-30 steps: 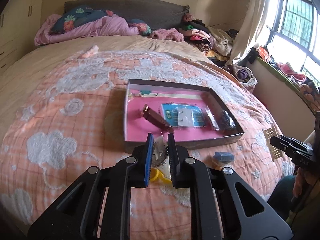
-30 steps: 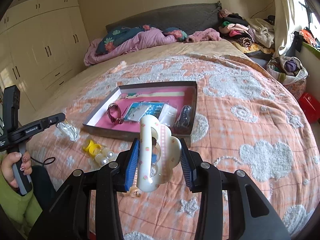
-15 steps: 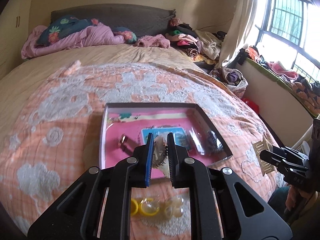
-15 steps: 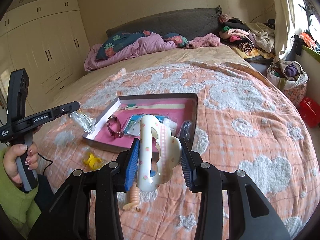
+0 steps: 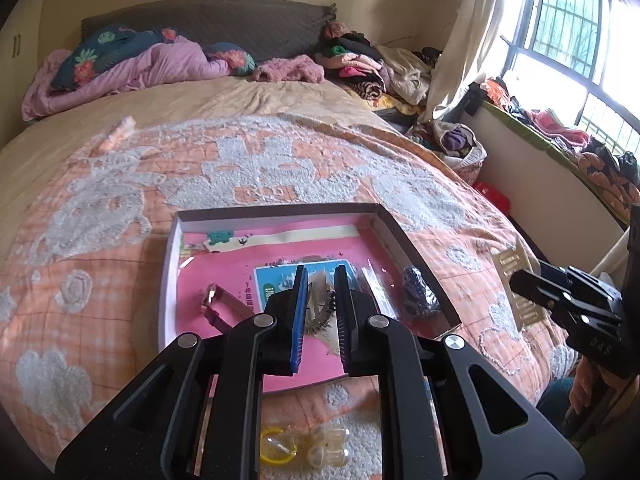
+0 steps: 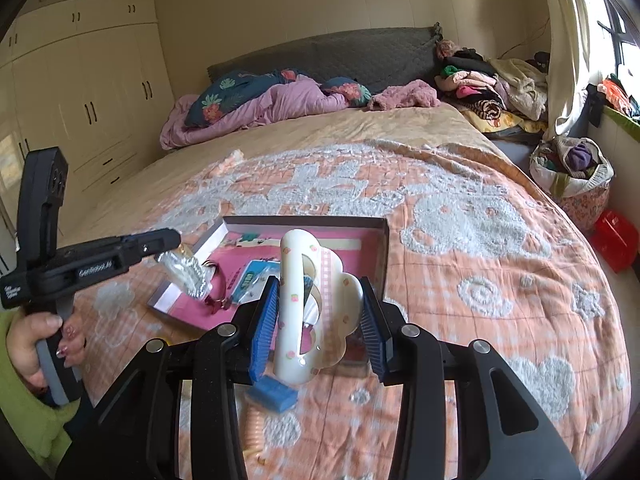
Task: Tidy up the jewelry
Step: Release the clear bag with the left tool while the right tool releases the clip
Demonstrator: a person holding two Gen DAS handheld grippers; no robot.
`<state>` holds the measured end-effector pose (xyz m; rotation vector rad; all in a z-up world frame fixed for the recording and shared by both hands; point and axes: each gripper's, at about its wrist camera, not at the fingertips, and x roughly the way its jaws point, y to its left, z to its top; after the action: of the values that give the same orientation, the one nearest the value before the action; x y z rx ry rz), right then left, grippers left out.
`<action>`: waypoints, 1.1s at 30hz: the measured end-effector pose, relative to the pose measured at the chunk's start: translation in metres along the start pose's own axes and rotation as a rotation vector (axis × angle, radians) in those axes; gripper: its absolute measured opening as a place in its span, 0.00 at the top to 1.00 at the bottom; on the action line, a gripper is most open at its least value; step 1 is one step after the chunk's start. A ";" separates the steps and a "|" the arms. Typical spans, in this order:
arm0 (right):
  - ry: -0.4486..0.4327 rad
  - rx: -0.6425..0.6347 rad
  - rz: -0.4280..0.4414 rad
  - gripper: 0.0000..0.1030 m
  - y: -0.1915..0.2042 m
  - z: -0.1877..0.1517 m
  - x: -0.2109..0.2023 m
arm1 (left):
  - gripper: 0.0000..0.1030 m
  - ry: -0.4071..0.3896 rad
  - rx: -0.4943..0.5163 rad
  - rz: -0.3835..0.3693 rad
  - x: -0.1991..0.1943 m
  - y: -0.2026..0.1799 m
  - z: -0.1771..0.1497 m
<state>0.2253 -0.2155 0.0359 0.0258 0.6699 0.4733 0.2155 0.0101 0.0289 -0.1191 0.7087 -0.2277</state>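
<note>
Left claw (image 5: 318,308): clenched on a clear comb clip (image 6: 185,271) with toothed edge, held above the near left part of the box (image 5: 394,233). Right claw (image 6: 318,322): grasping a large cream hair claw clip (image 6: 308,312) with small floral dots, upright between the pads, just in front of the box. Box: shallow, dark rim, pink lining, on the orange-and-white bedspread (image 5: 280,168). Contents: pink watch (image 5: 218,307) at left, blue card (image 5: 280,284) at centre, clear packet (image 5: 376,284) beside it, dark beaded item (image 5: 418,292) against the right wall. On bedspread, outside box: yellow ring (image 5: 278,446) and clear rings (image 5: 330,444) near the front edge; blue block (image 6: 274,394); peach spiral hair tie (image 6: 254,428).
</note>
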 end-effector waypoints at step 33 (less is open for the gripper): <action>0.152 0.008 -0.018 0.62 0.005 0.008 0.107 | 0.59 0.112 -0.025 0.053 0.050 0.032 -0.011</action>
<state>0.3012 -0.1635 -0.0203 -0.0085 0.8204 0.4585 0.2510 0.0287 -0.0169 -0.1117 0.8254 -0.1755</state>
